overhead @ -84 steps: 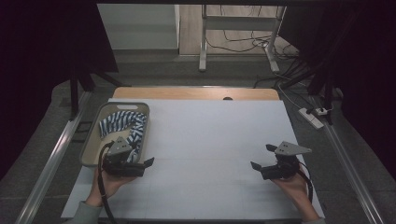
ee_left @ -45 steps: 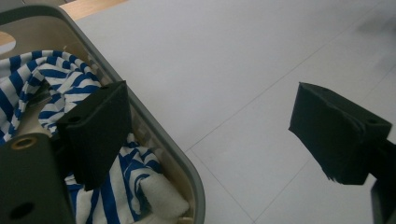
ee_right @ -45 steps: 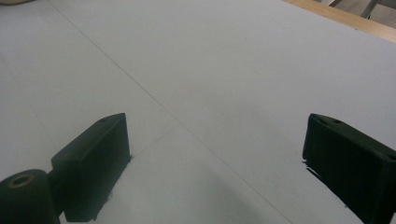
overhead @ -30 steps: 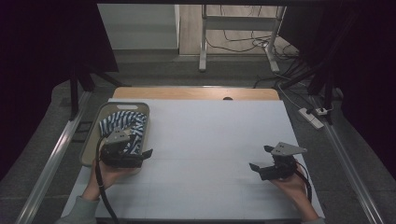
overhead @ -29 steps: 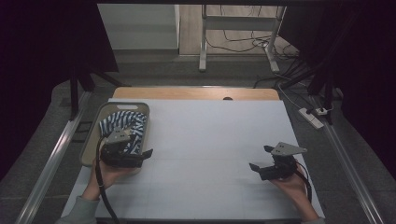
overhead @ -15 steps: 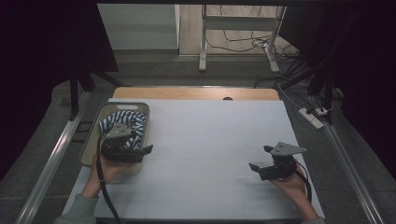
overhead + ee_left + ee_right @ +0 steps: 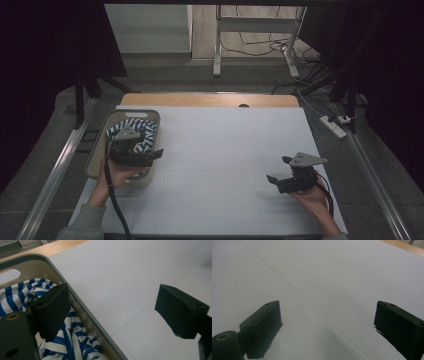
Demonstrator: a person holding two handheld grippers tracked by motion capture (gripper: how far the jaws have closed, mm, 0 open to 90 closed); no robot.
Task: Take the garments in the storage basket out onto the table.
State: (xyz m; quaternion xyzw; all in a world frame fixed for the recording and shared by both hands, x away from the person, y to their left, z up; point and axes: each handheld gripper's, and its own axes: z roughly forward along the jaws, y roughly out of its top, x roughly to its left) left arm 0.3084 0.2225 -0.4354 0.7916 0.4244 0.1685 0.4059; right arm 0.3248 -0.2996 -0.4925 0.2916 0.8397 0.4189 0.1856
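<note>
Striped blue-and-white cloth (image 7: 141, 134) lies bunched in the beige basket (image 7: 98, 152) at the surface's (image 7: 225, 150) left edge; its orientation cannot be told, though the basket's long axis runs front to back; the left gripper (image 7: 149, 156) hovers over the basket's right rim, jaws wide, one above the cloth; the right gripper (image 7: 278, 170) rests low at the right, jaws wide, holding nothing.

black blocky left tool (image 7: 134, 150) and right tool (image 7: 295, 174), grey triangular top plates, black cables, grey sleeve (image 7: 82, 226).
</note>
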